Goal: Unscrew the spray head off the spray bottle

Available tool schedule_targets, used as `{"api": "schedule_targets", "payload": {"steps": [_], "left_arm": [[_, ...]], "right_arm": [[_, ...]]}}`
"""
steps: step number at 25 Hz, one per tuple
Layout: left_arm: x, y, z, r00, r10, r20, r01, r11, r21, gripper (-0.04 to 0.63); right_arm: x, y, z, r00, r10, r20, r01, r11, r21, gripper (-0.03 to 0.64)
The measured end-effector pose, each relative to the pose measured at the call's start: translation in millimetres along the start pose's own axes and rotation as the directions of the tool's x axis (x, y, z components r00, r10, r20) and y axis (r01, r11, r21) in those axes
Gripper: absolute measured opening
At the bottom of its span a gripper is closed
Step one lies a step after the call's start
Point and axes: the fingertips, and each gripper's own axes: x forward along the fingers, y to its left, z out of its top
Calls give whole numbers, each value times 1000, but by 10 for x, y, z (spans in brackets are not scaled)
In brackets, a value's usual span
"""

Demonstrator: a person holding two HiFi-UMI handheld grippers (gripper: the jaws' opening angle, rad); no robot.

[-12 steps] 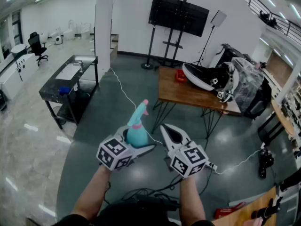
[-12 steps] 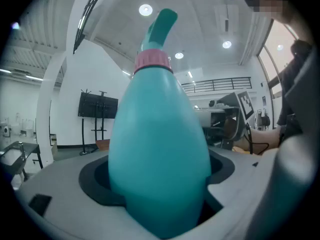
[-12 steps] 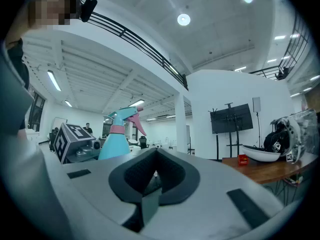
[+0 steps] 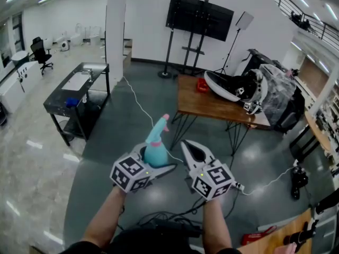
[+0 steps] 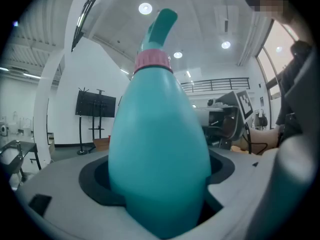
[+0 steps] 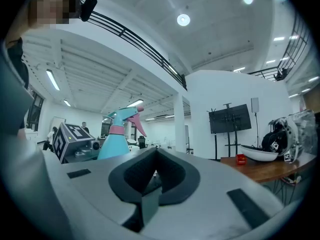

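A teal spray bottle (image 4: 154, 151) with a pink collar stands upright in my left gripper (image 4: 153, 165), whose jaws are shut on its body. In the left gripper view the bottle (image 5: 159, 154) fills the middle, its pink collar (image 5: 152, 61) and teal spray head (image 5: 161, 26) on top. The spray head with its pink trigger (image 4: 159, 125) points up and away. My right gripper (image 4: 190, 151) is held just right of the bottle, shut with nothing between its jaws, not touching it. The right gripper view shows the bottle (image 6: 116, 135) off to the left of the shut right gripper (image 6: 155, 176).
I stand on a grey floor with cables (image 4: 159, 216) underfoot. A wooden table (image 4: 212, 106) with a helmet-like object and a red item is ahead right. A dark metal workbench (image 4: 77, 91) is ahead left. A white pillar (image 4: 116, 30) and a TV stand (image 4: 200, 17) are farther back.
Nothing has visibly changed apart from a very slight shift of the view; both grippers and the bottle keep their places.
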Motion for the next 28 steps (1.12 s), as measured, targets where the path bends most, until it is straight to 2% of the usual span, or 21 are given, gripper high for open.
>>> {"api": "schedule_targets", "payload": {"steps": [5,12,16,22,28], "left_arm": [[2,-32,2,1000,-2,-7,2,1000,3,436],[23,-16,-61,999,18,-42,-17,999,27,436],[20,-19,-63,998,40,-54,-38,998,43,436],[55,-19,-100,993,92,-80,-85,993,76,436],[69,-7,-188,982,138,-126,-119,982,145,436]], "right_arm": [[-31,46,48,1000,19,13,-19,1000,6,11],[-41,430,259,983,177,58,-181,980,87,14],[-4,661,335,967,248,50,-251,965,81,141],[84,750,270,969,245,-1,-245,968,62,160],[106,714,213,972,234,-11,-233,971,63,158]]}}
